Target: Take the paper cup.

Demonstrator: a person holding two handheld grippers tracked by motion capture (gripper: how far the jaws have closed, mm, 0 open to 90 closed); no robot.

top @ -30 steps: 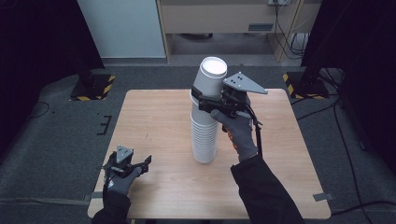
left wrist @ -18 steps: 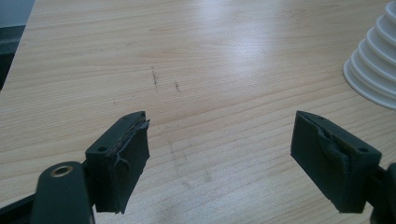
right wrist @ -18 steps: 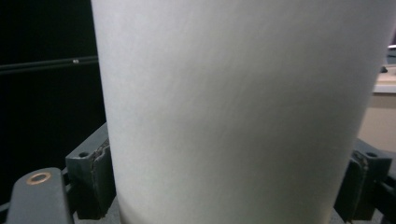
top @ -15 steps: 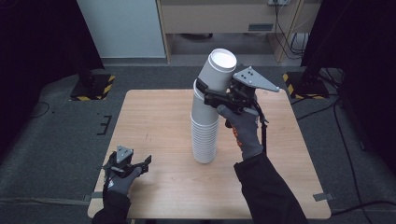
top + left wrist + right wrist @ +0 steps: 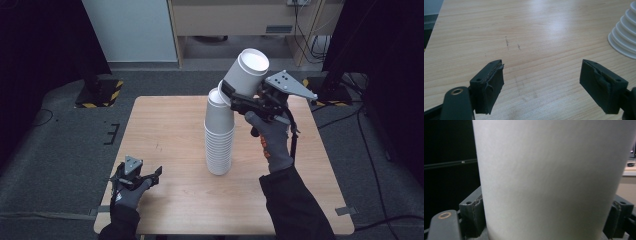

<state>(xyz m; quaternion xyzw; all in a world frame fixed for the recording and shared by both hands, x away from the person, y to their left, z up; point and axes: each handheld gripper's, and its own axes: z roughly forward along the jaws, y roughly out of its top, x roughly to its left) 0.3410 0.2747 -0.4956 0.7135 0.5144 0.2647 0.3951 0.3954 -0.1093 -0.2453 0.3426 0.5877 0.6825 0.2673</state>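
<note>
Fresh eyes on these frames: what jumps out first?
The tall stack of upside-down white paper cups at the middle of the light wooden table. Next, the tilted white paper cup clamped in the right gripper just above and right of the stack's top. The left gripper sits low at the table's near-left corner, jaws open over bare wood.

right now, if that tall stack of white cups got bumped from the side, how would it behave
The cup stack is tall on a narrow base, so it would probably tip rather than slide. The cups look like thin paper, likely light and easy to dent. The right gripper holds the top cup tilted; it appears lifted clear, so it gives the stack no support.
</note>
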